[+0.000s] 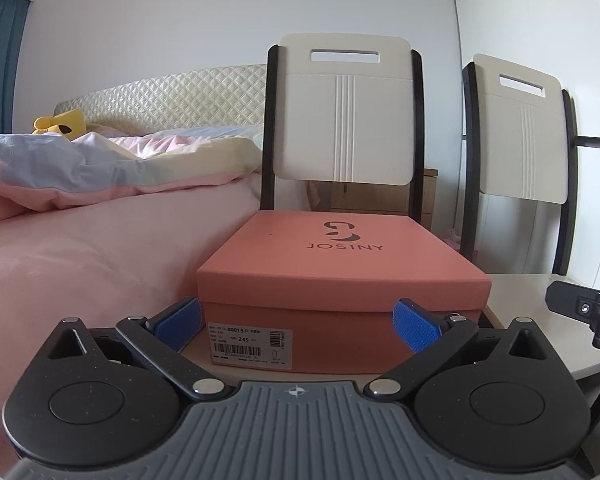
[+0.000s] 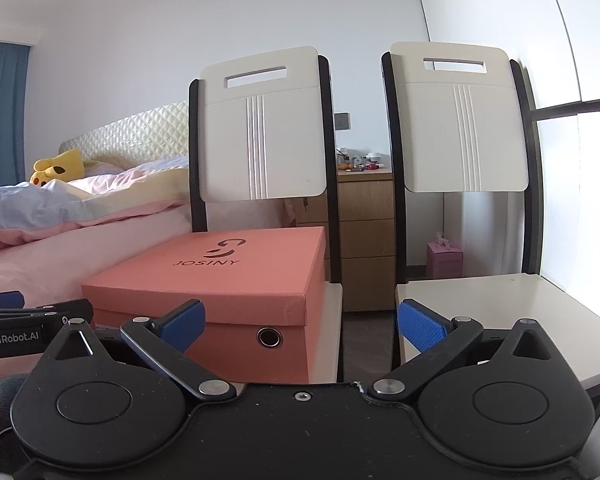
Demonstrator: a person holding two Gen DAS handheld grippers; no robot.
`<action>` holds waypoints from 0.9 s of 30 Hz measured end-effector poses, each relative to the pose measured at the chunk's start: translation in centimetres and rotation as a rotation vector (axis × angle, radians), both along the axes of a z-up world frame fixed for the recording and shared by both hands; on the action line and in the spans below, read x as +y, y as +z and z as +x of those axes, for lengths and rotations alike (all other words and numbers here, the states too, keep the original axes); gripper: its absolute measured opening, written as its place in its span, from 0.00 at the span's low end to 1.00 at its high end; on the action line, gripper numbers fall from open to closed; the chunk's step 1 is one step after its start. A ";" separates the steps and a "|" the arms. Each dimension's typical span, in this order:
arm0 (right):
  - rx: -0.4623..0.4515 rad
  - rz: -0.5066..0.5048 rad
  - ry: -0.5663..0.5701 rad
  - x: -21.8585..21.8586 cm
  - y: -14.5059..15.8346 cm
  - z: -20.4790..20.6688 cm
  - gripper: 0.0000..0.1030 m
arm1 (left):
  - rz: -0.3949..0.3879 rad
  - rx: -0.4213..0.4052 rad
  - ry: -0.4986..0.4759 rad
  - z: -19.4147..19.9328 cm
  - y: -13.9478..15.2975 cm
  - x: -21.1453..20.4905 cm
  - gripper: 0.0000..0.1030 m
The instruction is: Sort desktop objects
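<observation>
The shoebox [image 1: 342, 276] lid carries the brand name "JOSINY" under a curly logo, readable from both sides. On its near end sits a white sticker [image 1: 251, 342] with barcodes and the numbers "80015" and "245"; the smaller print is too fine to read. The left gripper [image 2: 20, 330] reads "GenRobot.AI" in white along its side.

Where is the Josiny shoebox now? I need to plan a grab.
The Josiny shoebox sits on the left chair's seat, beside the pink bed, directly ahead of the open left tool.
</observation>
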State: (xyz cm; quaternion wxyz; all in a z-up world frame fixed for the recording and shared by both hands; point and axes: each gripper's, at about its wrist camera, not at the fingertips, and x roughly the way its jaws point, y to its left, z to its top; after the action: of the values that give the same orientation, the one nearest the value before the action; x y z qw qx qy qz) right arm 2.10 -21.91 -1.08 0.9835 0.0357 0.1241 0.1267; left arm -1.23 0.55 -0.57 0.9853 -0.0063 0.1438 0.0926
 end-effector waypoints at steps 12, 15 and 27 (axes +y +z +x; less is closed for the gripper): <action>-0.007 -0.040 -0.040 0.9 -0.1 0.2 0.99 | 0.007 0.017 -0.021 1.4 -1.6 0.5 1.00; -0.004 -0.049 -0.043 1.0 -0.1 0.3 0.99 | 0.002 0.014 -0.029 1.5 -1.8 0.7 1.00; 0.018 -0.060 -0.048 1.0 -0.2 0.8 0.99 | 0.008 0.022 -0.036 2.1 -2.2 0.9 1.00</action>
State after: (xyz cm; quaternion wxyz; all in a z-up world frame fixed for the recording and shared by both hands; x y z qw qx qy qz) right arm 2.93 -20.88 -1.33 0.9857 0.0101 0.1356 0.0992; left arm 0.90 1.43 -2.79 0.9852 0.0012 0.1541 0.0756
